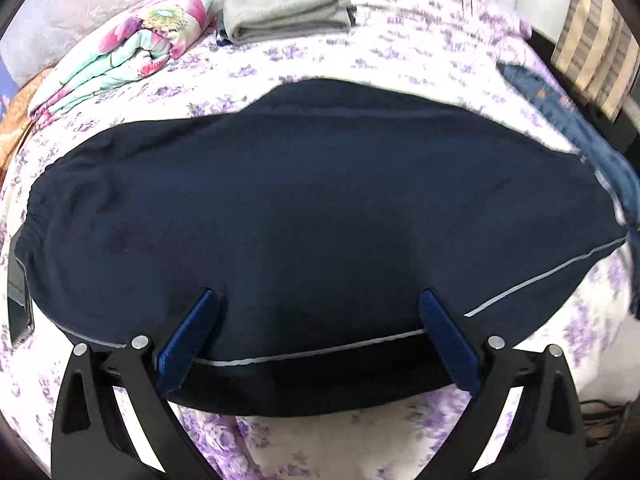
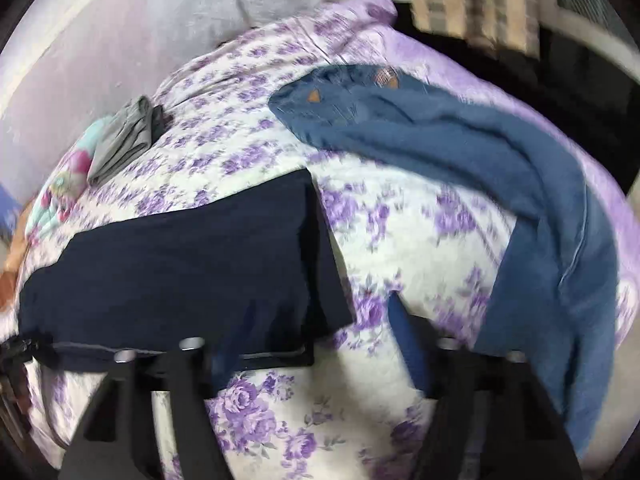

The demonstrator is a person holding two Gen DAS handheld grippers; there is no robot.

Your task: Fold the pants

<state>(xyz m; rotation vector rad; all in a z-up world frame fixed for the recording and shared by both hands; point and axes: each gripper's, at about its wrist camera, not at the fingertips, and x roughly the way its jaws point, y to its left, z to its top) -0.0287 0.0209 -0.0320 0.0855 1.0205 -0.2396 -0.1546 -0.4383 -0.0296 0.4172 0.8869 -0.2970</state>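
Pants (image 1: 320, 208) are being left folded on the bed (image 1: 420, 64), under the spread-apart left gripper (image 1: 320, 308). Right gripper (image 2: 316, 316) is being held released, nothing between its jaws. Folds could be dragged loose if fabric is snagged.

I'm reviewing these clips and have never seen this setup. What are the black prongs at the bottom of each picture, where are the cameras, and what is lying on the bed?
Each picture comes from a camera on a hand-held gripper carried by a person, looking along its two fingers. The left hand-held gripper stands open over folded navy pants. The right hand-held gripper is open, holding nothing, between the navy pants and blue jeans. Everything lies on a purple-flowered bedsheet, with a grey folded garment and a floral quilt further back.
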